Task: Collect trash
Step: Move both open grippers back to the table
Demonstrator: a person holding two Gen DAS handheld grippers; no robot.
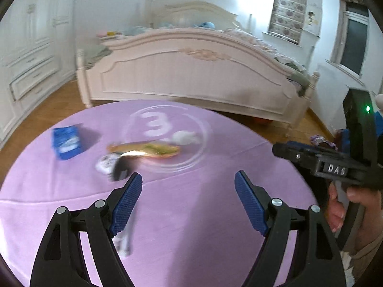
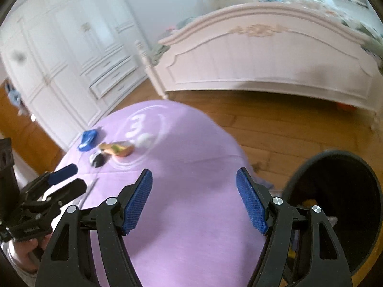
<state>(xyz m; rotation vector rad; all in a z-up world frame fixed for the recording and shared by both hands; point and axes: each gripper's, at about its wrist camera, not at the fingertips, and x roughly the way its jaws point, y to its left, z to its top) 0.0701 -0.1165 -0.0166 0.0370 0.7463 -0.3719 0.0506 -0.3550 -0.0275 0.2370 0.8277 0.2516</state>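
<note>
Grippers — left gripper [image 1: 188, 179] and right gripper [image 2: 194, 175] — gape wide, empty.

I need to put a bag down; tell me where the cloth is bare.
Bare: the near half of the cloth, under the left claw, and the right side toward the bin. Crowded: far left, around the blue packet, wrapper and tissue.
</note>
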